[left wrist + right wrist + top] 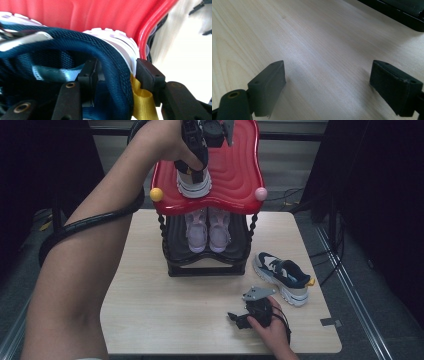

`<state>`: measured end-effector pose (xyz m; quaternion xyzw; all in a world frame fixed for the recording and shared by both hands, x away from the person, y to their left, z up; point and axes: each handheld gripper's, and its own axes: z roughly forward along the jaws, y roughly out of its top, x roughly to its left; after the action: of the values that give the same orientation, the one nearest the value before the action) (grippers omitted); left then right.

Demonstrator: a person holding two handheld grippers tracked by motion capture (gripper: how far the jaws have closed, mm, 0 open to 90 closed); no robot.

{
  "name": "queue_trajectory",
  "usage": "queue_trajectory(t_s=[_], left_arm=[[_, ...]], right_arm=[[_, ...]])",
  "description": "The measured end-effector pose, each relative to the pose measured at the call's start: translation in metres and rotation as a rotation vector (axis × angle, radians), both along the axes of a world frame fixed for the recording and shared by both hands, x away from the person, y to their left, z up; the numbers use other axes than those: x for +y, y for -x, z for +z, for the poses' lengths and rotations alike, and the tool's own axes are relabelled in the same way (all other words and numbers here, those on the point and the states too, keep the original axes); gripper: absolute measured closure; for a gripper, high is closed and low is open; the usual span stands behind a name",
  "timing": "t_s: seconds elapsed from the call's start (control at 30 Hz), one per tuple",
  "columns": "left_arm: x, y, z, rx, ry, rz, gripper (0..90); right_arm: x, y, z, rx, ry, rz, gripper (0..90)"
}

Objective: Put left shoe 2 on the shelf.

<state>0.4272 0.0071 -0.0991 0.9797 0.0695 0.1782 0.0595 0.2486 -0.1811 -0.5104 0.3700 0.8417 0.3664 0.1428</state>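
Stretching up from the lower left of the high view, the person's left forearm (85, 270) runs diagonally to the top centre, where the left gripper (196, 157) points down over the navy and white sneaker (194, 182) on the red top shelf (235, 175) of the rack. In the left gripper view its jaws straddle the heel collar (117, 75) beside the yellow pull tab (142, 100), with a small gap at the right pad. At lower right, the right gripper (239, 319) lies low on the table (165, 310), jaws spread wide and holding nothing, the matching sneaker (282, 276) just above it.
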Motion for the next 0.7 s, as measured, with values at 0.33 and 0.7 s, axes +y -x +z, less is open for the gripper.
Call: queue_trajectory(t_s=[0.33, 0.7], left_arm=[[-0.0043, -0.0004, 0.0029, -0.011, 0.038, 0.046, 51.2], [-0.0007, 0.0034, 0.0012, 0.000, 0.026, 0.038, 60.4]], right_arm=[[0.0000, -0.0001, 0.0002, 0.000, 0.004, -0.001, 12.7], [0.0000, -0.0001, 0.0002, 0.000, 0.004, -0.001, 12.7]])
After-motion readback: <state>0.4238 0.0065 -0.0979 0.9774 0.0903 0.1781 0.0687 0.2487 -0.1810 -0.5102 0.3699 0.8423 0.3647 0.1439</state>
